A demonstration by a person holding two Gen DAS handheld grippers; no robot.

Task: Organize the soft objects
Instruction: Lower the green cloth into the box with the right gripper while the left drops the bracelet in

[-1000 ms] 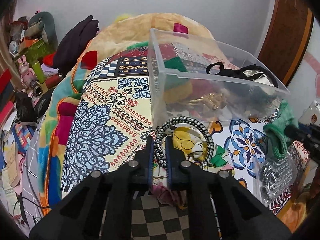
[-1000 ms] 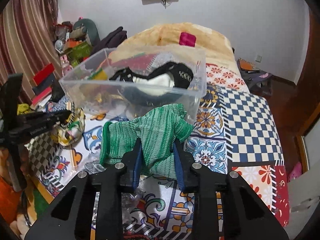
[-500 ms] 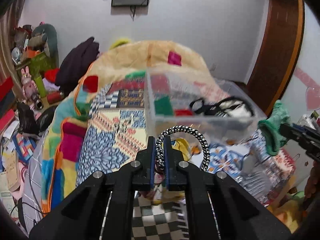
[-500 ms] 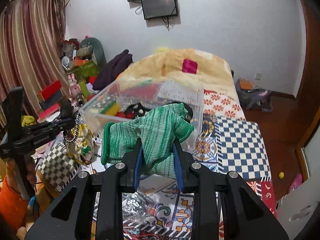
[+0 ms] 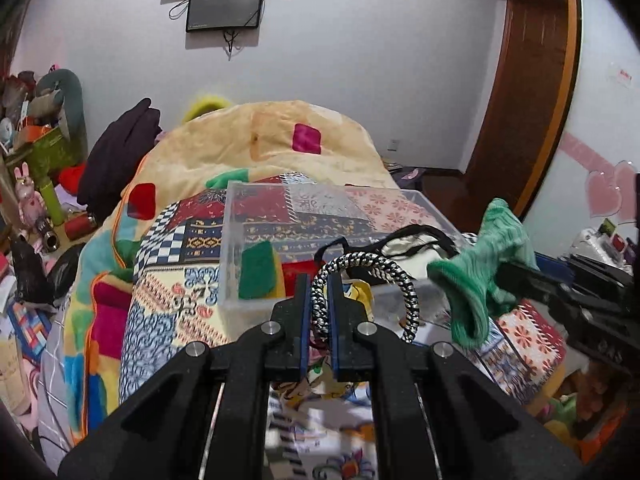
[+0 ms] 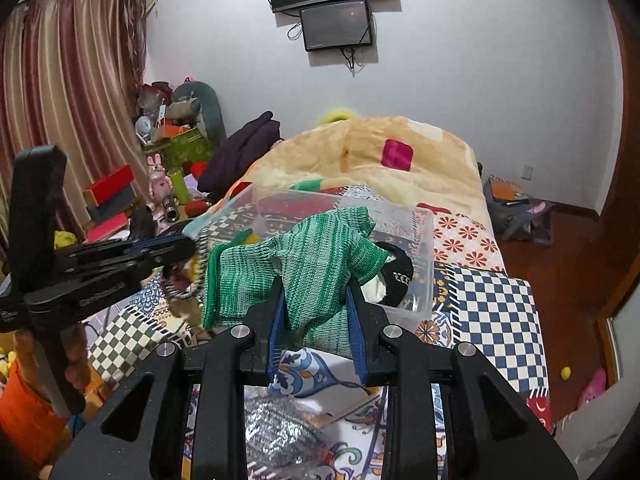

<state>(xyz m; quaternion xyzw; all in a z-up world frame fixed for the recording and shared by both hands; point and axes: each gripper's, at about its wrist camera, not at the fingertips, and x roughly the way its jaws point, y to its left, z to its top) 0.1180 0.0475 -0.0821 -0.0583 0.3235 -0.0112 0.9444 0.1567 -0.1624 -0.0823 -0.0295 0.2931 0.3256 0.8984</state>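
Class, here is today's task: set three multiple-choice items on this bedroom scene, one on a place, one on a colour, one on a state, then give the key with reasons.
1. Where does the clear plastic bin sit?
A. on the patterned bedspread
B. on the floor
C. on a shelf

2. What colour is the knit glove in the right gripper?
A. red
B. green
C. yellow

3. What is the state of the left gripper?
A. open, empty
B. shut on a black-and-white braided cord loop
C. shut on a sponge

Key: 1 A, bedspread shows around the bin; 2 B, green knit between the fingers; 3 B, the loop is pinched between the fingers.
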